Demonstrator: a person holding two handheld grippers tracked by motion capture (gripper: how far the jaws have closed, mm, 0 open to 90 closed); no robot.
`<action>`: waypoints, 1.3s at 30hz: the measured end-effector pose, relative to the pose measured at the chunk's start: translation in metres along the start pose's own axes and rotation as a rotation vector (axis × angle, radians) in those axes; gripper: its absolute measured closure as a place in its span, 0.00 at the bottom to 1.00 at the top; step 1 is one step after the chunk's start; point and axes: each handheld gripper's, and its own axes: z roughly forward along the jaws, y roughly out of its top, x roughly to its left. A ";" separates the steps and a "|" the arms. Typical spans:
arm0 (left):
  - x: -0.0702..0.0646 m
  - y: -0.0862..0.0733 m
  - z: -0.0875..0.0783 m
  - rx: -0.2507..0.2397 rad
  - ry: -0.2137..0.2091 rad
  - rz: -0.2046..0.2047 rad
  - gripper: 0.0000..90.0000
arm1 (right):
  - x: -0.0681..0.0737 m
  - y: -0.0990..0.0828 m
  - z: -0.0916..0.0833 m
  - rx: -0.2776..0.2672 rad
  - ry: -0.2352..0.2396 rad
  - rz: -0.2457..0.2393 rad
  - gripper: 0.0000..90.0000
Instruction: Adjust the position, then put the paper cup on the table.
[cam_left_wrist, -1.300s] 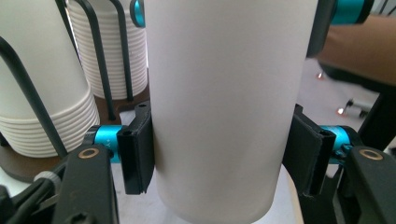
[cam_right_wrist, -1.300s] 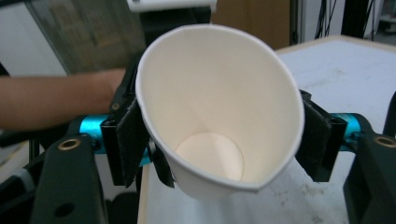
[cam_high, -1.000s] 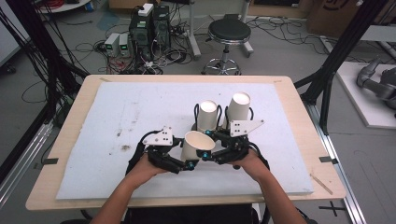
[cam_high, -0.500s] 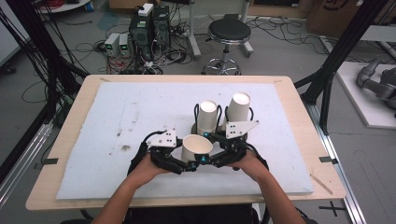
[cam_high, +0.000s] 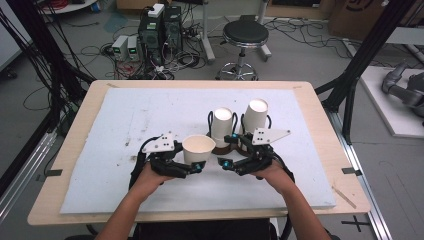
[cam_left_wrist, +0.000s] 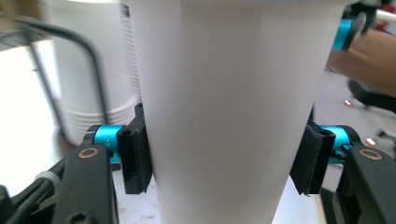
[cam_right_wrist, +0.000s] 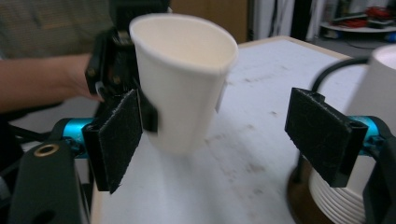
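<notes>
A single white paper cup (cam_high: 199, 149) is held upright just above the white mat, my left gripper (cam_high: 195, 167) shut on its lower wall. In the left gripper view the cup (cam_left_wrist: 233, 116) sits between the pads (cam_left_wrist: 135, 154), which press it from both sides. My right gripper (cam_high: 225, 162) hovers close to the cup's right, open and holding nothing. In the right gripper view the cup (cam_right_wrist: 182, 84) hangs beyond the open right gripper (cam_right_wrist: 219, 137), nearer its left pad (cam_right_wrist: 119, 140), without touching.
Two stacks of white cups (cam_high: 222, 127) (cam_high: 255, 117) stand in a black wire holder (cam_high: 210, 120) right behind the grippers; one stack's base (cam_right_wrist: 336, 196) is by my right jaw. The white mat (cam_high: 125, 115) covers a wooden table (cam_high: 320, 100). A stool (cam_high: 245, 35) and computers (cam_high: 160, 25) stand beyond.
The left gripper has carried the cup a little to the left, away from the right gripper, and a small gap now shows between the cup and the right jaws.
</notes>
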 end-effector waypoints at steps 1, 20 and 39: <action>0.001 0.000 -0.002 -0.007 0.011 -0.003 0.39 | -0.001 -0.001 -0.002 0.006 -0.017 -0.010 0.22; 0.017 0.006 -0.045 -0.107 0.232 -0.037 0.39 | -0.007 -0.024 -0.052 0.026 -0.188 -0.014 0.22; 0.037 0.019 -0.061 -0.168 0.311 -0.050 0.39 | -0.011 -0.027 -0.051 0.032 -0.177 0.005 0.22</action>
